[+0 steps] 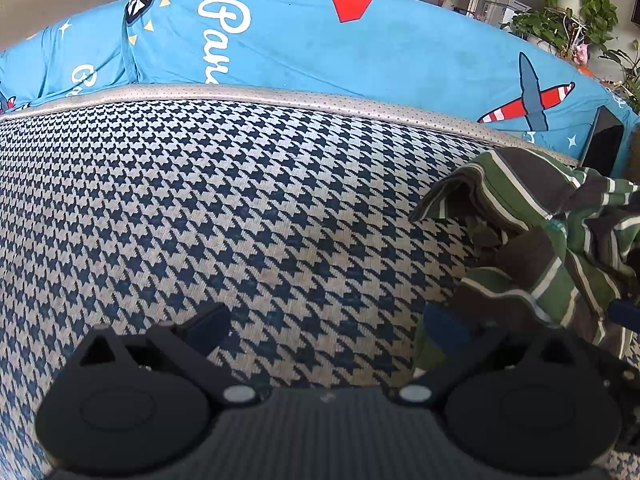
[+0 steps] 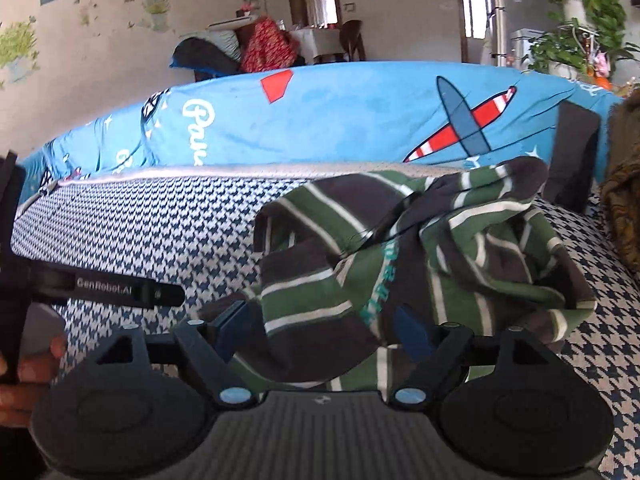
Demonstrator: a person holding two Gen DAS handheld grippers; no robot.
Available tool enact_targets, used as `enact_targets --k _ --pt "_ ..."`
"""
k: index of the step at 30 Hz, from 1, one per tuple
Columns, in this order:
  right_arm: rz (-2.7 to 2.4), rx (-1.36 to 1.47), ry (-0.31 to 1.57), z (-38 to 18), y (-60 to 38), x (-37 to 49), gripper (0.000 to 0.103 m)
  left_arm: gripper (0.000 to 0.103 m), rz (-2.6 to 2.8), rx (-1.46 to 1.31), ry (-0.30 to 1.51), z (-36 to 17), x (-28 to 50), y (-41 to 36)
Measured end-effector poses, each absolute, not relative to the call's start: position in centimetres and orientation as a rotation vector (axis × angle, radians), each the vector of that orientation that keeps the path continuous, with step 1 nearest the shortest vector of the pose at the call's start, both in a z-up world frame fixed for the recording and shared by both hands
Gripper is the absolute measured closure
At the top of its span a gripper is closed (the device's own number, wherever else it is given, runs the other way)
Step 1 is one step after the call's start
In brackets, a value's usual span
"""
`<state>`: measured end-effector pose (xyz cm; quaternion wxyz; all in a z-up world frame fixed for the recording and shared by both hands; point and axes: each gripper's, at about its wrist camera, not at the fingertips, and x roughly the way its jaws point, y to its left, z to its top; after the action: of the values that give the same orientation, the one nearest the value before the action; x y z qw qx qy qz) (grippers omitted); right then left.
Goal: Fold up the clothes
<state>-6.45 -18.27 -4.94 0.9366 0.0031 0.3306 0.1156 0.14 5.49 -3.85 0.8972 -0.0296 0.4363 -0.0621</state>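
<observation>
Right wrist view: striped shirt (image 2: 360,256), green, brown and white, lies crumpled in a heap on the houndstooth cushion (image 2: 152,232), right ahead of my right gripper (image 2: 324,326). Bare cushion to its left; grey piped edge and blue sheet (image 2: 340,120) beyond. Right jaws spread wide, cloth between them, not pinched. My left gripper (image 1: 326,322) is also spread, empty, with the shirt at its right finger.

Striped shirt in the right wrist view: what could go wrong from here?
1. The striped shirt lies bunched, so the open right tongs may pinch several layers at once.
2. The open left tongs sit over bare houndstooth cushion, beside the shirt, and could snag the cushion cover.
</observation>
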Motion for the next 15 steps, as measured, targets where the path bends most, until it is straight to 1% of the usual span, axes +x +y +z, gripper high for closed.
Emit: enact_targets --k 1,2,11,12,14,15 --pt "0.24 -0.003 0.683 -5.3 -18.1 -6.3 0.013 0.0 -0.133 -0.057 0.906 -3.9 0.1 5.5" --pt "0.238 -0.012 0.69 -5.7 -17.9 -6.2 0.01 0.0 -0.137 -0.051 0.909 -4.0 0.0 5.5" --pt "0.216 -0.163 0.726 -8.1 -16.1 -4.8 0.01 0.0 -0.242 -0.007 0.923 -4.0 -0.9 5.8" --pt "0.216 -0.185 0.727 -8.4 -15.9 -4.7 0.013 0.0 -0.26 0.005 0.924 -4.0 -1.1 5.8" --pt "0.227 -0.183 0.727 -8.5 -15.8 -4.6 0.031 0.0 -0.293 0.043 0.92 -4.1 -1.5 5.8" --pt "0.232 -0.181 0.727 -8.6 -15.8 -4.5 0.037 0.0 -0.312 0.06 0.92 -4.2 -1.8 5.7"
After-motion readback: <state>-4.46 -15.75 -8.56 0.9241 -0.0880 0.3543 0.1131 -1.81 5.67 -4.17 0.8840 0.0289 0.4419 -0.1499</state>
